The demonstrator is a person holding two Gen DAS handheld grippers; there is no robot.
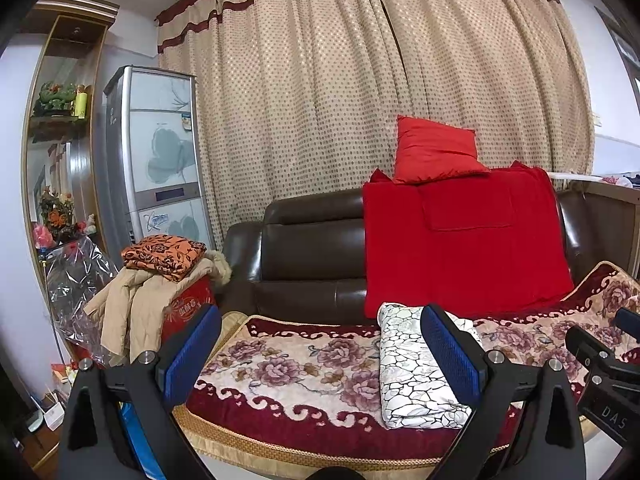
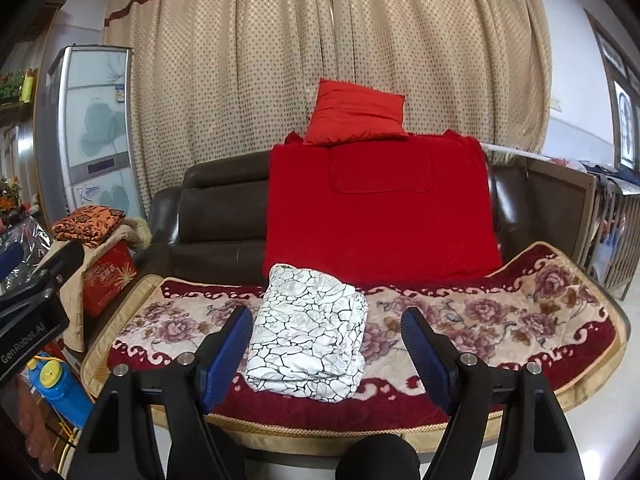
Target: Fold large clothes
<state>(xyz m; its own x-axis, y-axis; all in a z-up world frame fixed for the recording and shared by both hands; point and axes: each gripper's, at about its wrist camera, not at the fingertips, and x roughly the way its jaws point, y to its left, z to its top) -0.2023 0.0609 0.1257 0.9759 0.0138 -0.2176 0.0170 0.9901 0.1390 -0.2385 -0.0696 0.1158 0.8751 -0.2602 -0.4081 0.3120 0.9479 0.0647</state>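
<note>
Your folded garment [image 2: 308, 336] is a white cloth with a black cracked-line print, squared into a thick, layered bundle. It lies on the floral sofa cover [image 2: 520, 320], near the front edge of the seat and just in front of the red blanket [image 2: 380, 220] draped over the brown leather sofa [image 2: 216, 216].

Your right tongs [image 2: 324, 344] stand spread wide with nothing pinched; the bundle shows between the two blue pads but apart from them. Your left tongs [image 1: 320, 356] are spread too and grip nothing. From that side the bundle sits behind the right-hand pad, partly hidden by it.

A red cushion [image 2: 356, 114] rests on top of the sofa back, against the dotted beige curtain [image 2: 280, 60]. At the left end of the sofa a tan coat [image 1: 136, 300] hangs over a red box [image 1: 188, 308], with a folded orange patterned cloth [image 1: 164, 256] on top. A tall silver cabinet unit [image 1: 156, 152] stands behind them. Nothing lies on the cover between your tongs and the bundle.

Only the left view gives you the wooden display shelf [image 1: 64, 120] and the crumpled clear plastic [image 1: 76, 280] below it. Only the right view shows the wooden crib [image 2: 616, 224] past the sofa's right arm, and a blue and yellow toy [image 2: 56, 388] on the floor at the left. Each view catches the other gripper's body at its edge.
</note>
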